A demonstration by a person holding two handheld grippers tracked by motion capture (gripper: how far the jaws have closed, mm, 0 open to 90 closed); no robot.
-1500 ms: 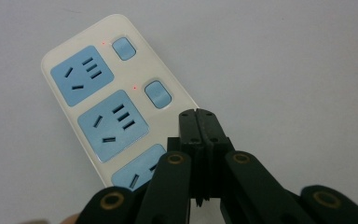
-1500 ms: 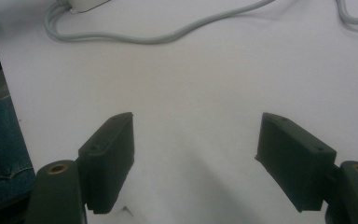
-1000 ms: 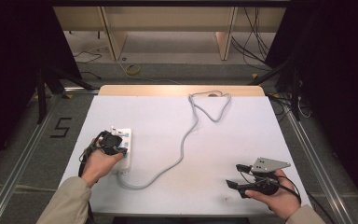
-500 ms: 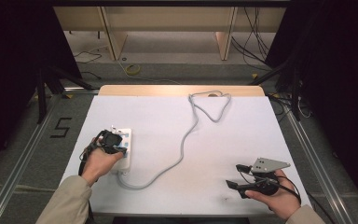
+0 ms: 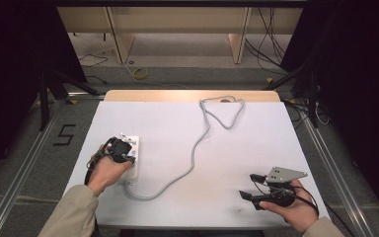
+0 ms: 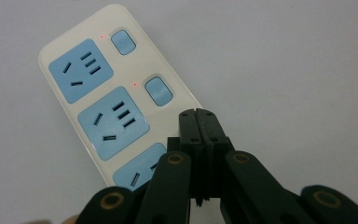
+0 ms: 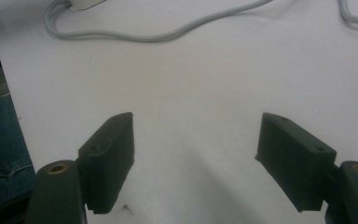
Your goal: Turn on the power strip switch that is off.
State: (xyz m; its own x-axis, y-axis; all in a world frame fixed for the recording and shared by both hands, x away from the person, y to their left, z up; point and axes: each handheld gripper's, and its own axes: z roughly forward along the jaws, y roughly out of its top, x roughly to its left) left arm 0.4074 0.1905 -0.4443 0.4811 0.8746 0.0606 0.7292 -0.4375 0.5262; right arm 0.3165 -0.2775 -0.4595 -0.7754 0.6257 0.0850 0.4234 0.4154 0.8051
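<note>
A white power strip with blue sockets lies at the table's left; in the left gripper view the power strip shows two blue switch buttons with small red lights beside them. My left gripper is shut, jaws pressed together with nothing between them, tips over the strip's right edge just below the second button. In the high view the left gripper sits on top of the strip. My right gripper rests open at the front right, jaws wide apart over bare table, seen too as the right gripper.
A grey cable runs from the strip's near end across the table to a loop at the far edge; the cable lies ahead of the right jaws. The white table ends close to both hands at the front.
</note>
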